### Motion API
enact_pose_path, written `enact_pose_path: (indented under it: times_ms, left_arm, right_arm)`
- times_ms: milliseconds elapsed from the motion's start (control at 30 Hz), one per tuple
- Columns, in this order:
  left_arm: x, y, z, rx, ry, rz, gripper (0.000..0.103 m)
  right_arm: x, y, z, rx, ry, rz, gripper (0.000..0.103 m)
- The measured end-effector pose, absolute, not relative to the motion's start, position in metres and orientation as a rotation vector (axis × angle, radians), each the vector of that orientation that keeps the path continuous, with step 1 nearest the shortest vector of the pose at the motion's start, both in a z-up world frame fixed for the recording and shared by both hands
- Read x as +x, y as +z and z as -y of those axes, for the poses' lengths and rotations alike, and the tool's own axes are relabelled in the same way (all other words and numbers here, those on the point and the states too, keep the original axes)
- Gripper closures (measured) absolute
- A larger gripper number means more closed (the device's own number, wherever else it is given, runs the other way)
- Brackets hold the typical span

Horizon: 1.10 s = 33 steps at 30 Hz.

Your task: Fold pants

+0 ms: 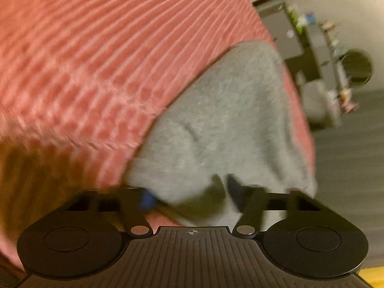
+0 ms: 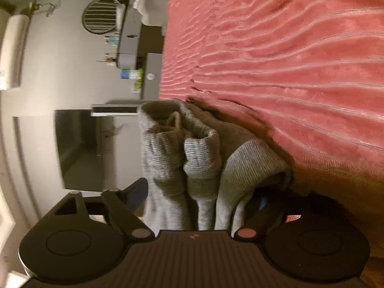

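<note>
The grey sweatpants [image 1: 223, 110] lie on a pink ribbed bedspread [image 1: 96, 60]. In the left wrist view, which is blurred, my left gripper [image 1: 192, 195] has its blue-padded fingers [image 1: 147, 199] closed on a bunched fold of the grey fabric. In the right wrist view the pants [image 2: 182, 158] are gathered, with ribbed cuffs stacked at the bed's edge. My right gripper [image 2: 199, 199] holds this bundle between its fingers [image 2: 136, 189], the fabric filling the gap.
The pink bedspread [image 2: 288, 60] covers the bed. Beyond the bed's edge stand a dark dresser with small items [image 2: 129, 72], a round vent-like object [image 2: 103, 15], a dark screen [image 2: 76, 148] and grey floor [image 1: 348, 168].
</note>
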<state>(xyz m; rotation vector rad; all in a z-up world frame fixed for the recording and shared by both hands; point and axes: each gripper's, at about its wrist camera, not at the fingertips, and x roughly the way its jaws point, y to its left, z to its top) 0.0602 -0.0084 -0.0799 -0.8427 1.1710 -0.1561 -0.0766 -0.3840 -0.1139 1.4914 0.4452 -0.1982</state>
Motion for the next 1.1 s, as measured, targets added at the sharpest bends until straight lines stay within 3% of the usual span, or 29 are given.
enact_pose_path:
  times_ms: [67,167,233,300,367,433,600,733,933,1033,1100]
  left_arm:
    - [0.062,-0.078,0.003,-0.833,-0.173,-1.166,0.074]
    - [0.046,-0.058,-0.007,-0.801,-0.208,-1.044,0.081]
    - [0.031,-0.035,-0.001,-0.655,-0.262,-0.887,0.081]
    - [0.023,-0.031,0.003,-0.586,-0.272,-0.842,0.080]
    - [0.029,-0.047,0.010,-0.543,-0.249,-0.927,0.080]
    - [0.030,-0.056,0.019,-0.475,-0.213,-0.986,0.077]
    - [0.027,-0.035,0.019,-0.493,-0.223,-0.961,0.074]
    - [0.023,-0.043,0.022,-0.466,-0.218,-0.981,0.064]
    - [0.024,-0.033,-0.003,-0.522,-0.153,-1.058,0.067]
    - [0.019,-0.009,-0.016,-0.443,-0.053,-0.991,0.063]
    - [0.015,0.013,-0.012,-0.345,-0.024,-0.858,0.044]
  right_arm:
    - [-0.074,-0.107,0.382,1.455,-0.227,-0.467,0.043]
    - [-0.071,-0.078,0.377,1.344,-0.210,-0.483,0.052]
    - [-0.077,-0.057,0.371,1.283,-0.104,-0.385,0.055]
    - [-0.083,-0.050,0.369,1.219,-0.030,-0.312,0.059]
    - [-0.080,-0.058,0.368,1.112,-0.088,-0.385,0.058]
    - [-0.071,-0.082,0.369,1.062,-0.247,-0.613,0.055]
    - [-0.092,-0.074,0.385,1.178,-0.176,-0.552,0.047]
    - [-0.100,-0.083,0.389,1.190,-0.170,-0.563,0.045]
    - [-0.108,-0.066,0.397,1.096,-0.237,-0.708,0.048]
    - [-0.121,-0.028,0.405,0.961,-0.284,-0.636,0.036]
    - [-0.127,-0.006,0.403,0.848,-0.297,-0.570,0.012]
